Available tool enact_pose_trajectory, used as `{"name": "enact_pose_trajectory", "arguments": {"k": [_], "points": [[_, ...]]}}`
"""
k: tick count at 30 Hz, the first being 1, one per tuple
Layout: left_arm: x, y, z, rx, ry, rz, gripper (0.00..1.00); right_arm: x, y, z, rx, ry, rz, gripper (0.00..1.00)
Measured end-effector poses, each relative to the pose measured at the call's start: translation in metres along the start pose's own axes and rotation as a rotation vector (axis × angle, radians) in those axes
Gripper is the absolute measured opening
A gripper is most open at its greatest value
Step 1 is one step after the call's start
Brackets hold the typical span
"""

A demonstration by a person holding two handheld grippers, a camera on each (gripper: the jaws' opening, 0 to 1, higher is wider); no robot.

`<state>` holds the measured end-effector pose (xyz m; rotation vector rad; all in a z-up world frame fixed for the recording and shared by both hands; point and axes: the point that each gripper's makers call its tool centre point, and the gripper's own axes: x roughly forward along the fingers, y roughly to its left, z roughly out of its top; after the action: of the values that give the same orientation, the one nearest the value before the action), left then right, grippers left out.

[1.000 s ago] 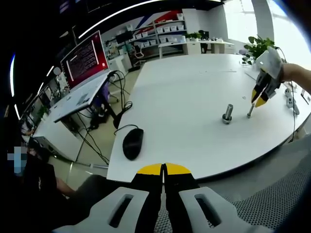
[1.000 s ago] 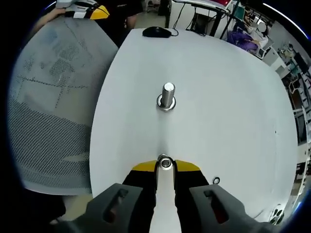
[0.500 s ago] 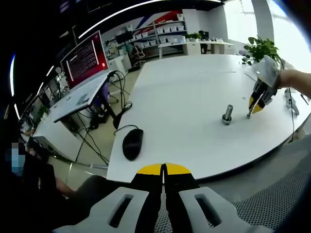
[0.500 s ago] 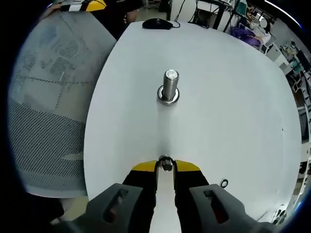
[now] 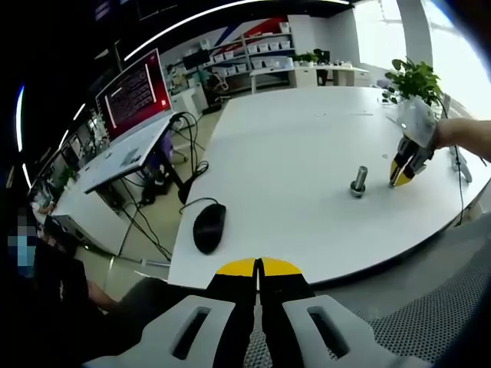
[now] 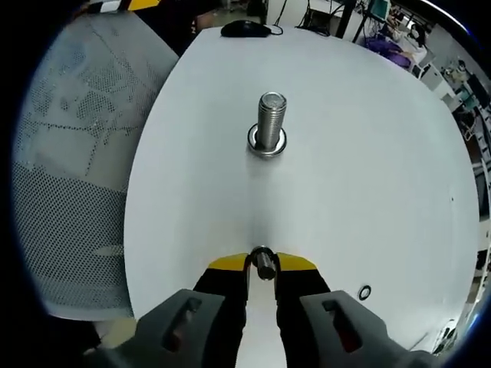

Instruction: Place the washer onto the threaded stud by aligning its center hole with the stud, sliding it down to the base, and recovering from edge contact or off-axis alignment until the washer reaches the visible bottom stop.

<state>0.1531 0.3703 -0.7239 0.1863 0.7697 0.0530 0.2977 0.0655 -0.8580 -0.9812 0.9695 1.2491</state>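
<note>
Each gripper [image 5: 258, 270] [image 6: 261, 264] has pale grey slotted bodies, black jaws and yellow tips, seemingly rubber-padded.

washer [image 6: 263, 263]: edge-on between fingers, hole unseen | small ring [image 6: 364, 292]: too small to identify

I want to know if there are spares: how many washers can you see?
2: one washer pinched at the right gripper tips, and one loose ring on the table to that gripper's right. Others may be hidden.
</note>
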Motion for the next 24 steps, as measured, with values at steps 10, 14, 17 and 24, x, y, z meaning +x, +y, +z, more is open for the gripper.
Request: {"name": "enact_pose_trajectory", "arguments": {"k": [10, 14, 17, 24], "points": [[0.000, 0.001, -0.001, 0.002, 0.005, 0.001, 0.00, 0.006, 0.005, -0.003, 0.012, 0.002, 0.001, 0.23], [0.000, 0.001, -0.001, 0.002, 0.005, 0.001, 0.00, 0.006, 0.005, -0.004, 0.013, 0.005, 0.005, 0.16], [0.000, 0.001, -0.001, 0.001, 0.004, 0.001, 0.00, 0.006, 0.004, -0.006, 0.022, 0.008, 0.008, 0.16], [0.001, 0.002, -0.001, 0.002, 0.006, 0.001, 0.00, -0.003, 0.000, -0.008, 0.066, -0.025, 0.000, 0.25]]}}
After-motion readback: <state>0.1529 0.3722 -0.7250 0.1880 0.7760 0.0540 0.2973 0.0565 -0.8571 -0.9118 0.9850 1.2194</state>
